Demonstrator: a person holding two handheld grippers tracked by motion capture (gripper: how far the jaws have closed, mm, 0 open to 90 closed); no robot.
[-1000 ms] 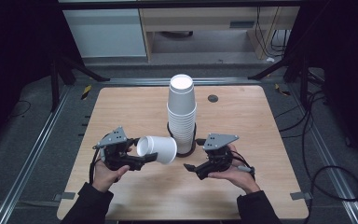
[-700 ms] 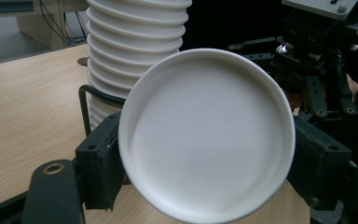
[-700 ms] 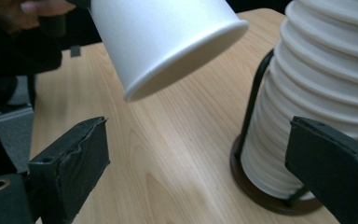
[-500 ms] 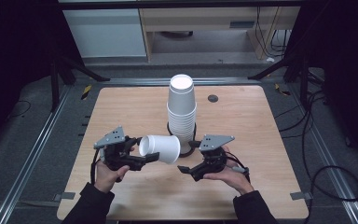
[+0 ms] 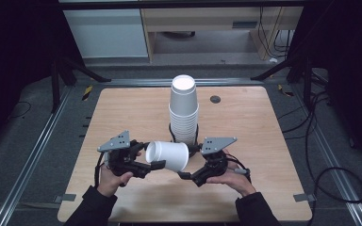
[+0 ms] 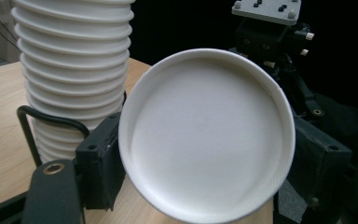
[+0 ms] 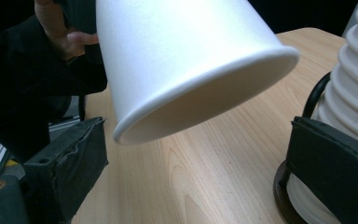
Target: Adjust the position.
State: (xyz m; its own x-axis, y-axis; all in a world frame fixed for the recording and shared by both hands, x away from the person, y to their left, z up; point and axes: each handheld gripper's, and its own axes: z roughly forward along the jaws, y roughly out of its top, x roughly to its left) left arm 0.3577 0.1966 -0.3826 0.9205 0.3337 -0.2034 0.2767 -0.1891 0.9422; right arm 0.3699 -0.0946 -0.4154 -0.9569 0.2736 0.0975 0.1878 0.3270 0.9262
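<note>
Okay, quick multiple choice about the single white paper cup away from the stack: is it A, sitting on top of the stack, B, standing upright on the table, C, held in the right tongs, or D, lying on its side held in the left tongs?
D: the single cup lies sideways above the table, clamped by the left tongs, while the right tongs are open, apart from its rim, beside the stack of cups.

Cup stack blocks the table's middle
Stack of cups (image 5: 184, 113) stands mid-table (image 5: 122, 113); bare wood lies open toward left, right and far edges.
</note>
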